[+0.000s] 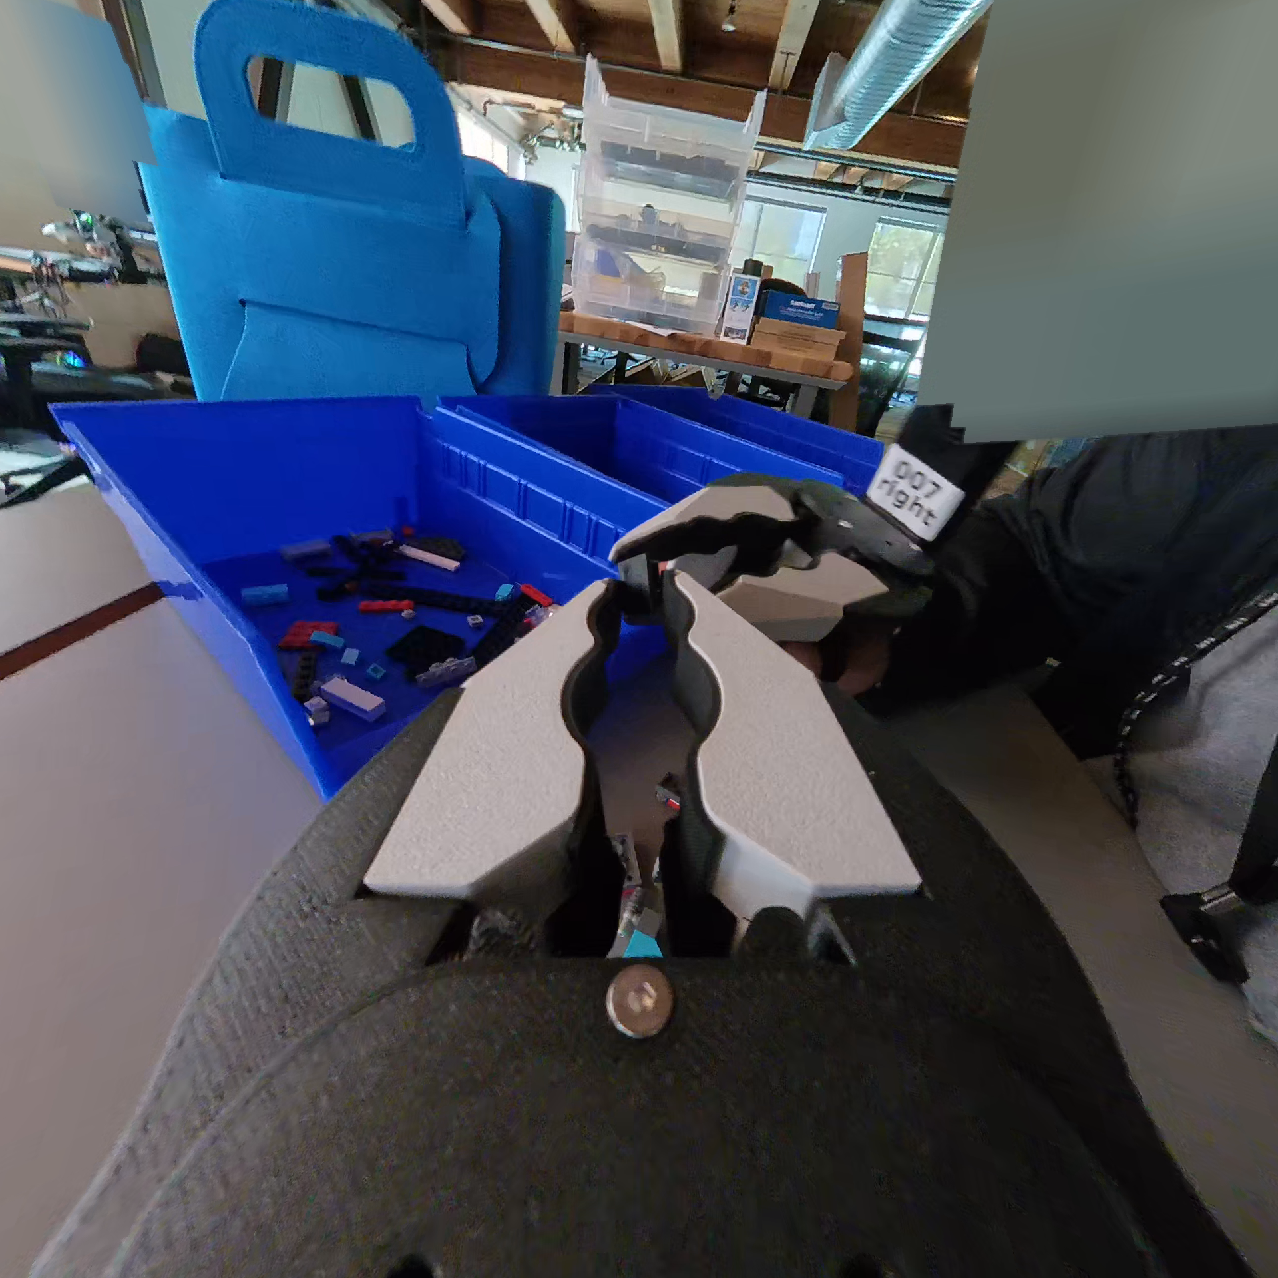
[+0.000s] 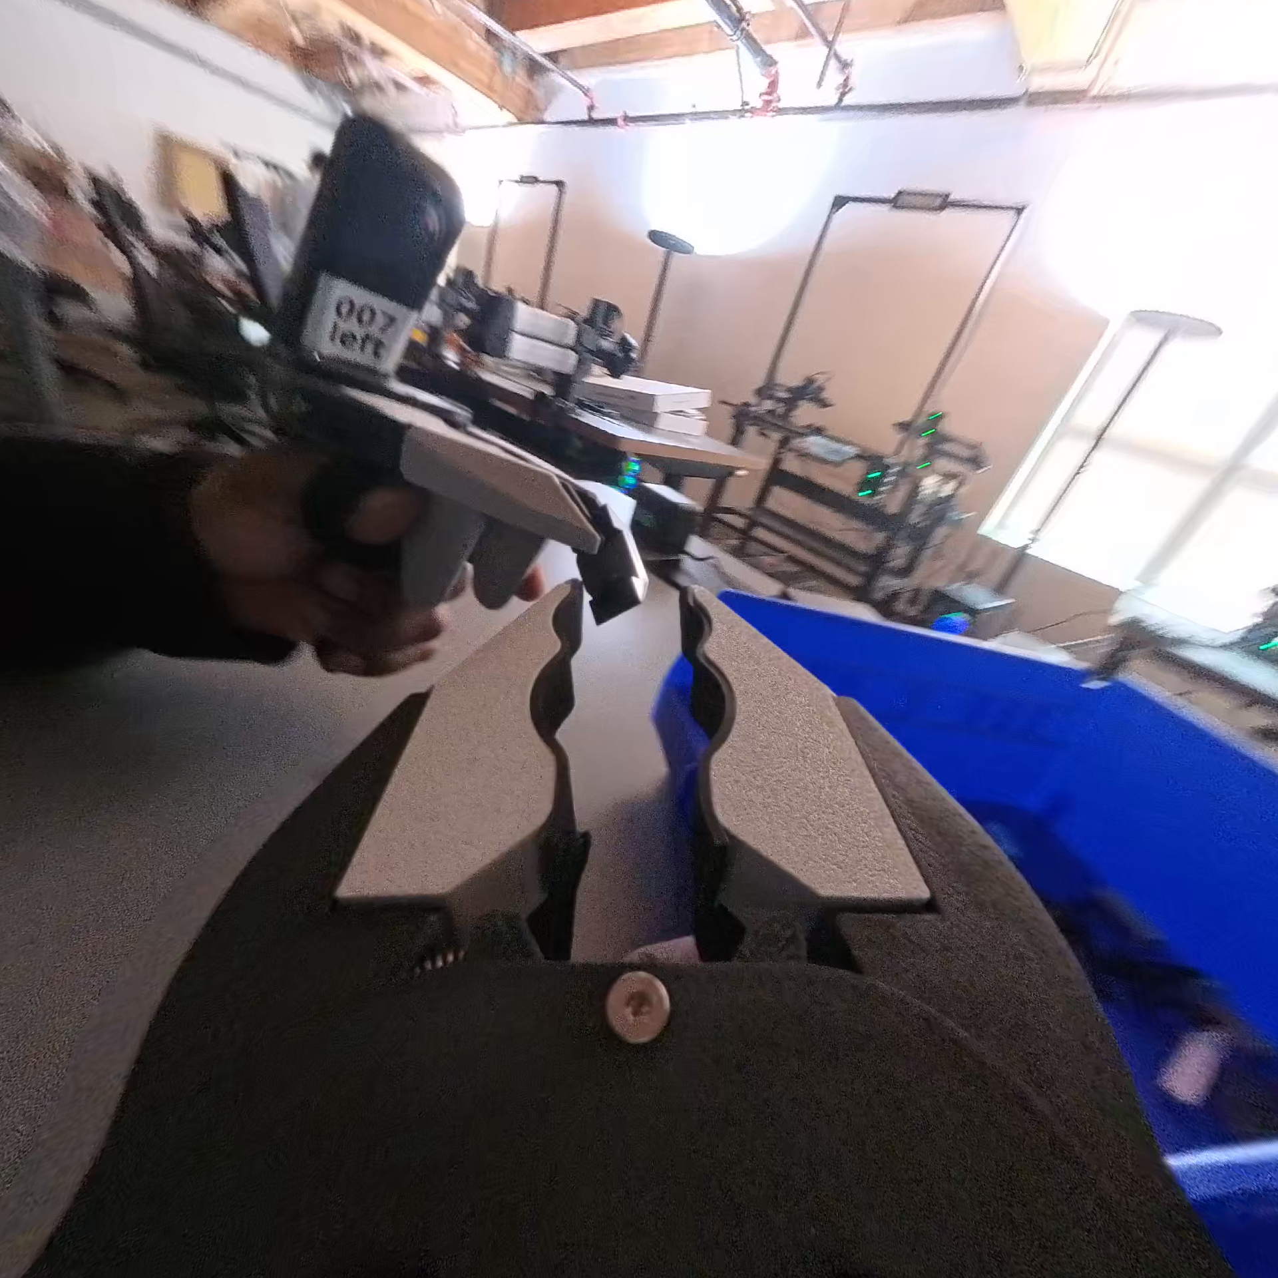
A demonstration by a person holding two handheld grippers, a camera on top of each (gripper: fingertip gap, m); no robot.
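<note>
Left gripper, grey wedge fingers with black wavy pads: fingertips pinching a small dark grey block piece with a pale end face, held above the near right part of the bin. Right gripper, same build: fingers spread, nothing between them, its tips just beside the held piece; whether they touch it cannot be told. Deep blue plastic bin, slant-walled, far left of the grippers: loose small building bricks in black, red, light blue and grey scattered on its floor. Second blue bin, just beyond the first. Light blue felt bag with a cut-out handle, upright behind the bins, blocking the room beyond. Left wrist view only: bin contents, bag, a clear stacked drawer unit on a far wooden table, the right gripper's labelled body, a dark sleeve. Right wrist view only, blurred: the left gripper's camera block and holding hand, floor lamps, equipment racks, bright windows. Surface: pale grey tabletop with one dark seam. Room: workshop with exposed wooden beams and a silver duct.
</note>
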